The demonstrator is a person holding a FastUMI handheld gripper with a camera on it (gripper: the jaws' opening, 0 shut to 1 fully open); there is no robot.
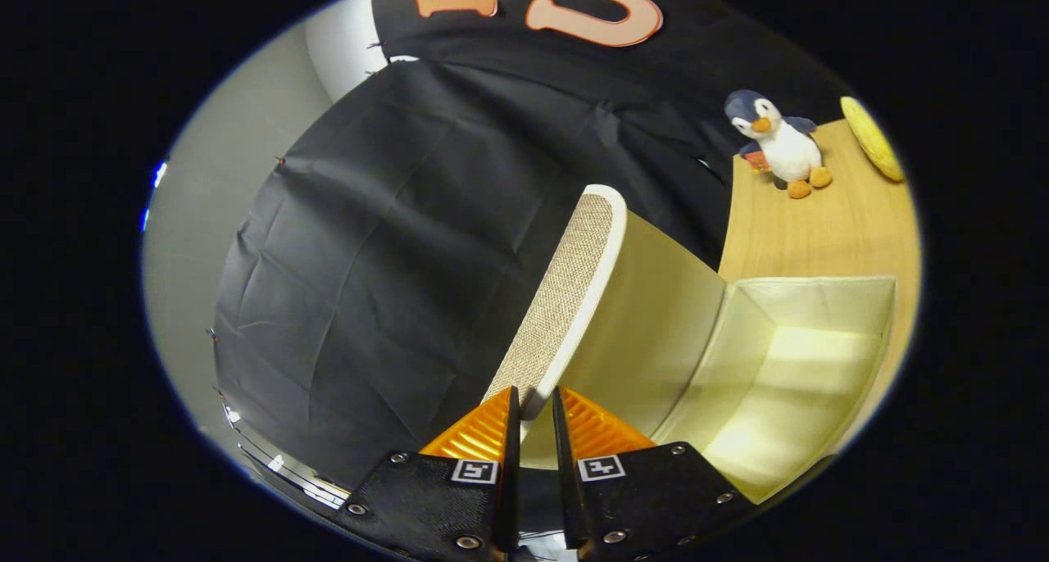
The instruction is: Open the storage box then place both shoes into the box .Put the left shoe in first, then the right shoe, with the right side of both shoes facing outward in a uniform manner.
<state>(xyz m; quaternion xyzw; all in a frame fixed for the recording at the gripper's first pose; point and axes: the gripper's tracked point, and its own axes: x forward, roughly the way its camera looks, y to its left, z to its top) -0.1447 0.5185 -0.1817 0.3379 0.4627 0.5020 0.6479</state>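
Opening step: gripper (534, 406) pinching raised lid (565, 300) at lower centre, storage box (787, 373) gaping right; next, release, fetch left shoe.

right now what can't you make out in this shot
1. Lid far face: gripper view, edge-on, hidden by the lid itself.
2. Storage box front corner: gripper view, cut off by the edge.
3. Yellow object beyond the penguin toy: partly cut off, unidentifiable.
4. Shoes: whereabouts can't be told.
5. Gripper: fingers pinch the lid's edge.

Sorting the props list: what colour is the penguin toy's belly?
White, on the penguin toy, clearest in the gripper view.
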